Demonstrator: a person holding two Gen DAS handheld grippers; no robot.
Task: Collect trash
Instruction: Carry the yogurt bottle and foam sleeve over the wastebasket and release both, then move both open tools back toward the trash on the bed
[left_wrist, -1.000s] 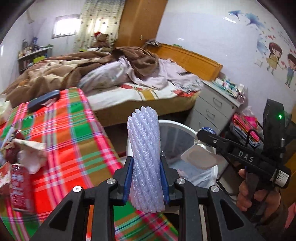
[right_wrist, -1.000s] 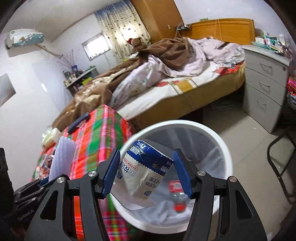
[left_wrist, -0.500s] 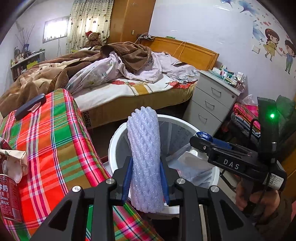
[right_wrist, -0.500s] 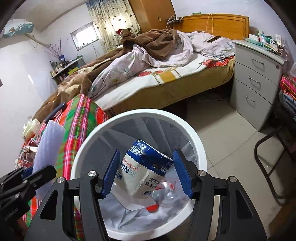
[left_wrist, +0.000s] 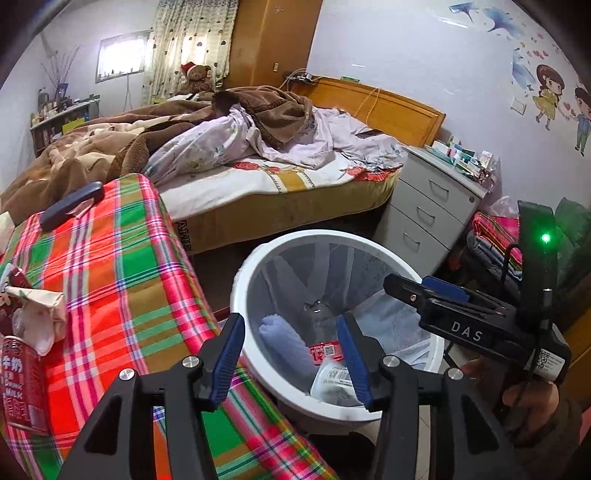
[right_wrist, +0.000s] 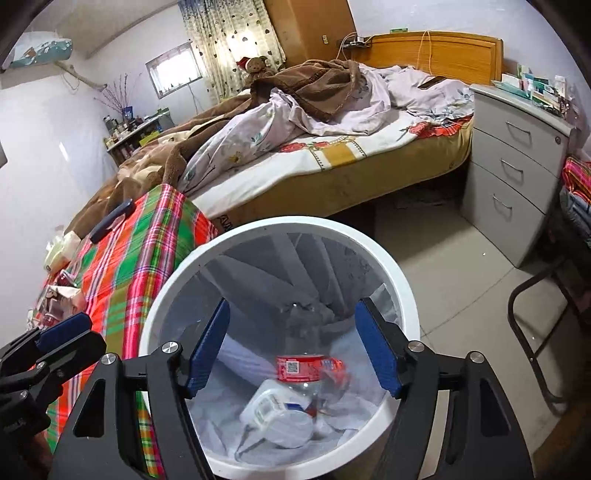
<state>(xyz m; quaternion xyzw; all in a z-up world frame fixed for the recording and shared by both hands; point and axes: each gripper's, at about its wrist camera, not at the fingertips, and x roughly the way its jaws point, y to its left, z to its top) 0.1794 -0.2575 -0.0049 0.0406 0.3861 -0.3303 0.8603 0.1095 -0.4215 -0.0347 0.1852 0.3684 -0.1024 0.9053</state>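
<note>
Trash bin holds bottle, carton.

- "DAS": white capitals on the black body of the right gripper, right of frame in the left wrist view.
- "MILK", with Chinese characters above it: white print on the red can, lower left edge of the same view.
- QR code on the red label of the bottle in the bin, lower centre of the right wrist view; its small print is unreadable.
- Partial letters on the bed frame edge, not legible.
</note>
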